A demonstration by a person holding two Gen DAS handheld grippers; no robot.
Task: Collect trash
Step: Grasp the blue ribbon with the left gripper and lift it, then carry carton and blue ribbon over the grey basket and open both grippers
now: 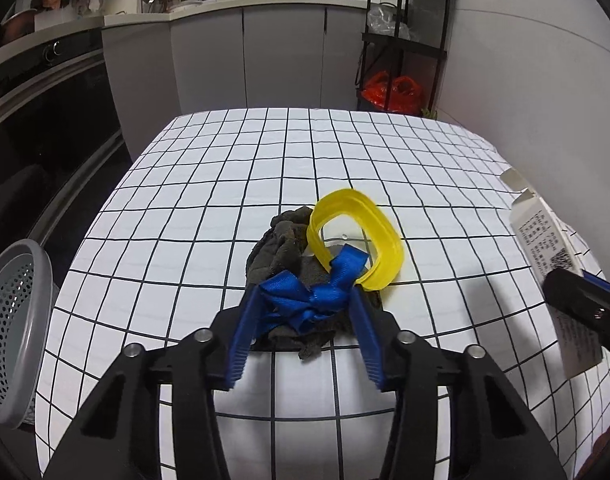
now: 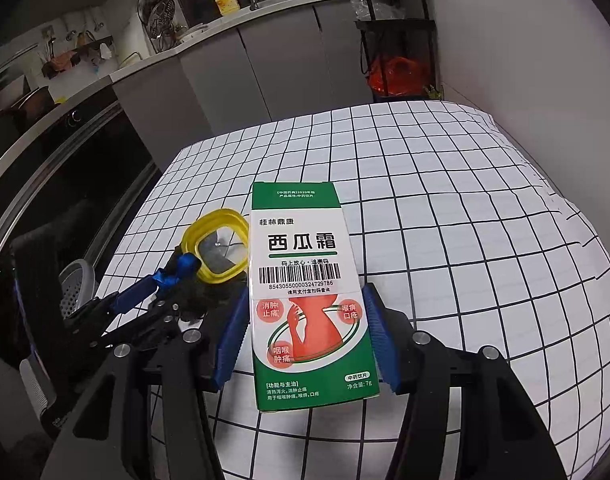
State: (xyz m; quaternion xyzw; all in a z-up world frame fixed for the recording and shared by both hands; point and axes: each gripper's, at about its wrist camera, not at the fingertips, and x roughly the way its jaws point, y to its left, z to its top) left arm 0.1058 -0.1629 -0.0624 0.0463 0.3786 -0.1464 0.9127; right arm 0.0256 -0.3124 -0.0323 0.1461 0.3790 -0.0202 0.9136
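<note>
- While we are looking along the left tool [image 1: 305, 300], its blue fingers [image 1: 241, 340] are pinching a crumpled blue ribbon [image 1: 309, 296], lying on a dark rag [image 1: 281, 248] beside a yellow ring [image 1: 357, 240] on the gridded surface [image 1: 225, 160].
- We are gripping a green-and-white box [image 2: 305, 300] in the right tool [image 2: 309, 320].

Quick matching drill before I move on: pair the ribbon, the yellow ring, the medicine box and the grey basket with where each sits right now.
1 blue ribbon
2 yellow ring
3 medicine box
4 grey basket

A beside the table's left edge
B between the left gripper's fingers
C in the right gripper
D lying on the tablecloth, tied to the ribbon

Pairs: 1-B, 2-D, 3-C, 4-A
</note>
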